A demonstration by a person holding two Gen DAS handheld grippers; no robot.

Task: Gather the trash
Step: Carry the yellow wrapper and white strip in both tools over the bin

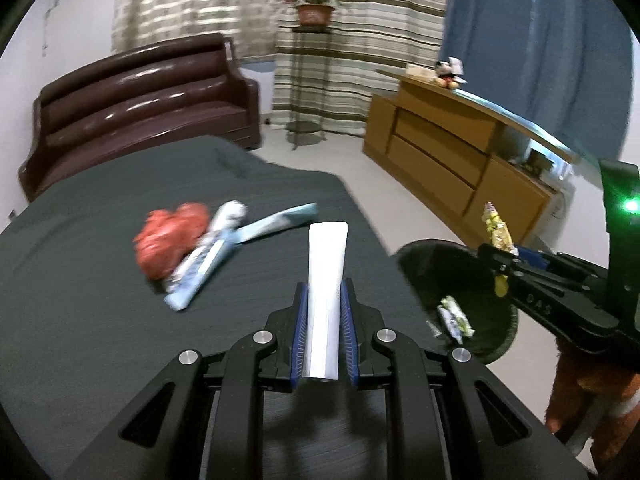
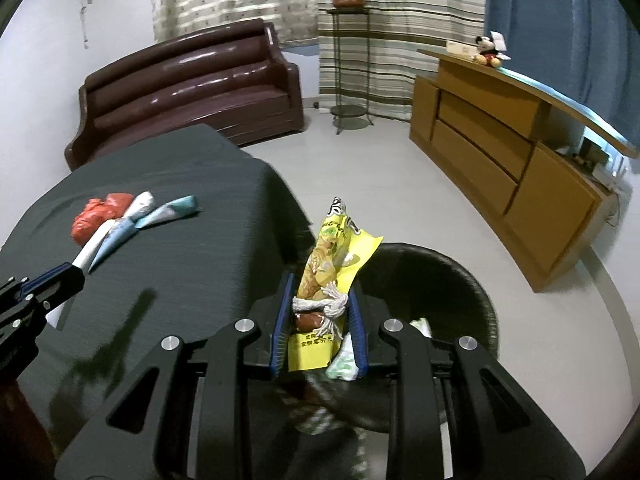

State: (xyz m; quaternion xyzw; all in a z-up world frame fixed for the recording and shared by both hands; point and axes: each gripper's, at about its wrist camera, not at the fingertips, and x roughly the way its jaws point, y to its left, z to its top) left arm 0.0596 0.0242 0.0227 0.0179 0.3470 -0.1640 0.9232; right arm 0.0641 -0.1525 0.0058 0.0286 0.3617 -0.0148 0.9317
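Note:
My left gripper is shut on a white tube and holds it above the dark table. It also shows in the right wrist view. My right gripper is shut on a yellow snack wrapper over the black bin, which holds wrappers. The right gripper shows in the left wrist view. A red crumpled bag and blue-white wrappers lie on the table.
A brown sofa stands behind the table. A wooden cabinet with a Mickey toy stands at right. A plant stand is by the curtains. Pale floor lies between them.

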